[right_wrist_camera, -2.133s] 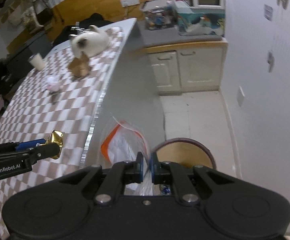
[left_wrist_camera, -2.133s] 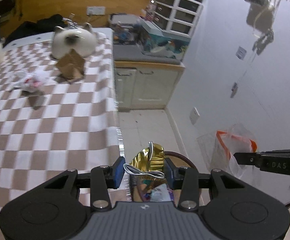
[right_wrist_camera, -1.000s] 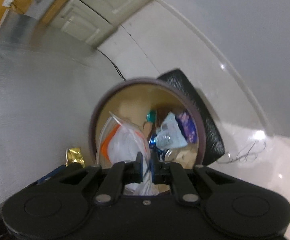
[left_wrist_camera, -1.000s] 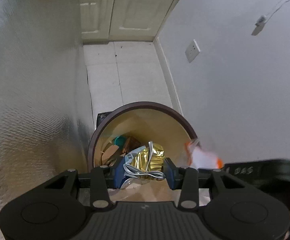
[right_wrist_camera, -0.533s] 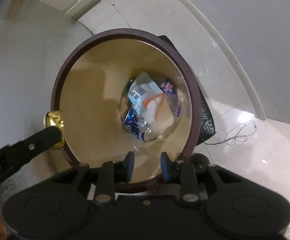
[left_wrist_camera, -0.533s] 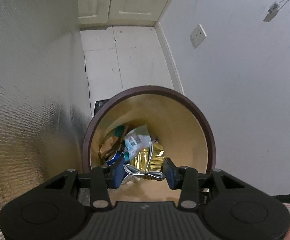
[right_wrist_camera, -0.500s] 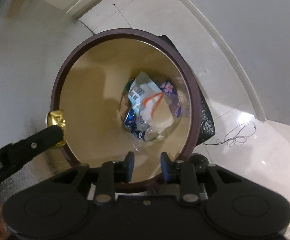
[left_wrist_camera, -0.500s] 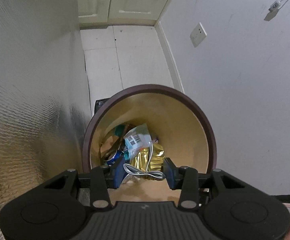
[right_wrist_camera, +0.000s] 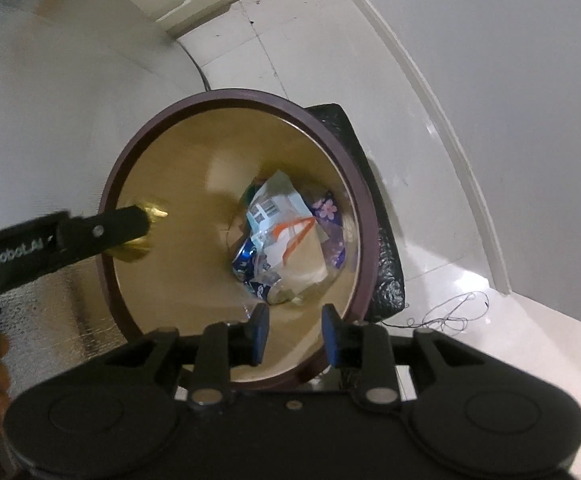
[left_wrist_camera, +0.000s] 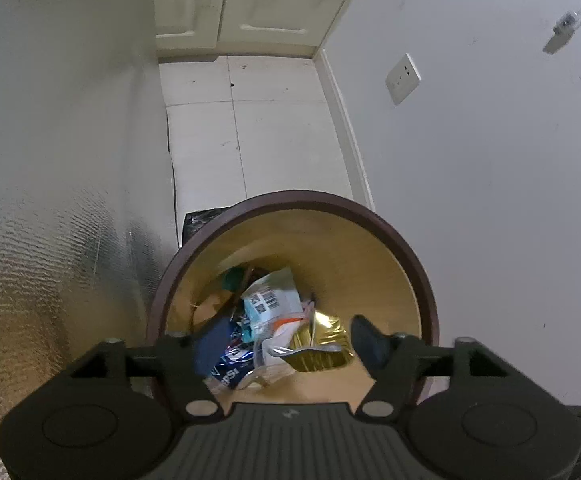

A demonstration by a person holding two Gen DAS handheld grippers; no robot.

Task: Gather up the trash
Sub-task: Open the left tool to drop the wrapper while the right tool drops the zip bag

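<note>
Both grippers over the trash bin [left_wrist_camera: 410, 256] — left gripper [left_wrist_camera: 286, 340] jaws wide, gold foil wrapper [left_wrist_camera: 322, 344] loose between them, above the rubbish. Right gripper [right_wrist_camera: 293, 332] jaws apart w/ nothing in them; clear plastic bag [right_wrist_camera: 290, 240] lies inside on the pile.

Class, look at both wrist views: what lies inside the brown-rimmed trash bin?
Inside the trash bin: a barcoded packet, a clear orange-striped bag, a blue can, and a floral wrapper. A gold foil wrapper is above them. The bin's bottom is covered.
</note>
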